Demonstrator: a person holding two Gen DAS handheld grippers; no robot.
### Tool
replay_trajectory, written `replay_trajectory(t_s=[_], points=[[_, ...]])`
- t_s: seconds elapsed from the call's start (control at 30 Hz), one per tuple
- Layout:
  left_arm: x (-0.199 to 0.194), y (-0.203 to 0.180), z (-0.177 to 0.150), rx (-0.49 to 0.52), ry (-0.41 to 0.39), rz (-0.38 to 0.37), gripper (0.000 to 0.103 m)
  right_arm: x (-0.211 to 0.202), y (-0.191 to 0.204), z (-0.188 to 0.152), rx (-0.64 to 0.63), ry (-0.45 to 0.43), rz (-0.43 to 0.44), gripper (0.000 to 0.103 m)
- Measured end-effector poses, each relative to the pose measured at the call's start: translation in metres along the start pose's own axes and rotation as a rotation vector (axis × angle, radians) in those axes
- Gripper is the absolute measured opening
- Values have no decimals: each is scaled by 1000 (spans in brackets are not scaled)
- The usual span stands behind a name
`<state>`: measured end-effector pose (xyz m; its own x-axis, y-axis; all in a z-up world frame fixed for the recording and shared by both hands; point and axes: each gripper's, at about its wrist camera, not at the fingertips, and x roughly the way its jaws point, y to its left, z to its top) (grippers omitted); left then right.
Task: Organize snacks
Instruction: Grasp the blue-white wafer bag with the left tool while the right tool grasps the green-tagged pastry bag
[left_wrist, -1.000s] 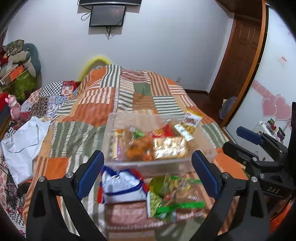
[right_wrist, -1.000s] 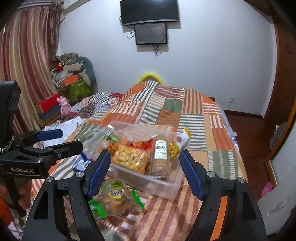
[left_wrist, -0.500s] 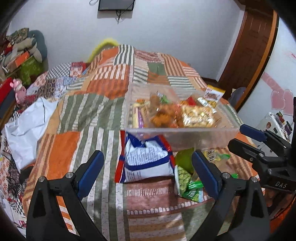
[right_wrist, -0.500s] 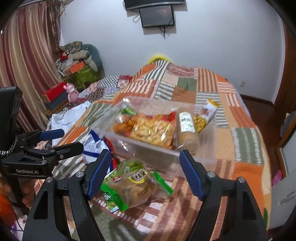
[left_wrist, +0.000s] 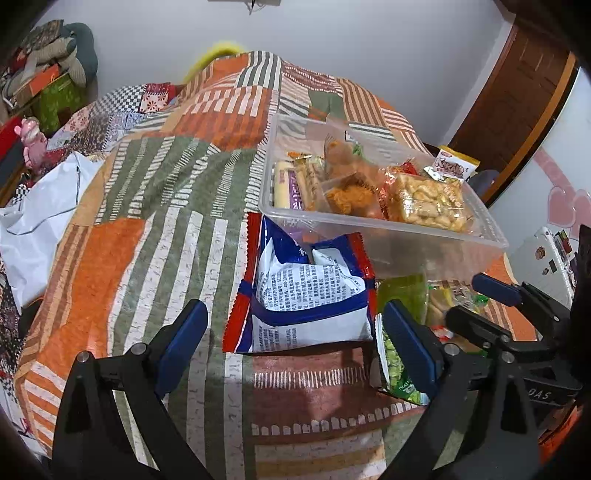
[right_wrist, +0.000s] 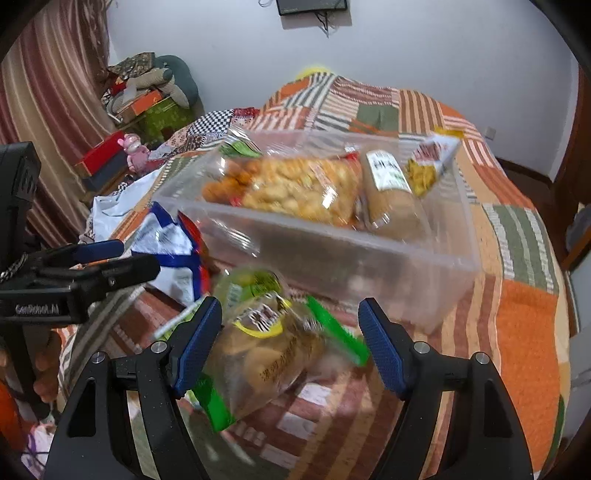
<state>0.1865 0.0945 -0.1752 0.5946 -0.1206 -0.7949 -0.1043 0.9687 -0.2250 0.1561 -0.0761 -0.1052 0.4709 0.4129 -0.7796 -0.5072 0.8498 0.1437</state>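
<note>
A clear plastic bin (left_wrist: 373, 220) sits on the patchwork quilt (left_wrist: 147, 206) and holds several snack packs, among them fried pieces, a peanut bar and a yellow-white pack leaning on its far corner. In front of it lies a blue, white and red bag (left_wrist: 306, 295), just beyond my open left gripper (left_wrist: 295, 347). To its right is a green pea pack (left_wrist: 400, 369) beside the gripper's right finger. In the right wrist view a green-edged clear pastry pack (right_wrist: 273, 350) lies between the fingers of my open right gripper (right_wrist: 290, 347). The bin's wall (right_wrist: 332, 258) stands right behind it.
The left gripper (right_wrist: 92, 269) shows at the left of the right wrist view, with a hand (right_wrist: 44, 369) on its handle. White sheeting (left_wrist: 37, 206) and a pink toy (left_wrist: 31, 136) lie at the bed's left. A brown door (left_wrist: 517, 92) is at the right.
Both grippers have sunk and tipped down toward the quilt. The loose packs in front of the bin now sit close between the fingers. The jaws kept their width.
</note>
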Motion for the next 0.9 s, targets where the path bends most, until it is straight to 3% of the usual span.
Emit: replay_trajectory(t_s=[0.27,0.47,0.77,0.9], points=[[17,-6,0,21,26,1,97,-15,-22,-11,53,2,1,74],[32,-5,3,14,51,24,97,-6,-26,-22,85,50,11,74],[47,-1,3,-15,74,-16,97,3,-26,-17,103,70,38,74],[49,-2,2,-6,59,-17,94,2,-25,-16,101,64,55,58]])
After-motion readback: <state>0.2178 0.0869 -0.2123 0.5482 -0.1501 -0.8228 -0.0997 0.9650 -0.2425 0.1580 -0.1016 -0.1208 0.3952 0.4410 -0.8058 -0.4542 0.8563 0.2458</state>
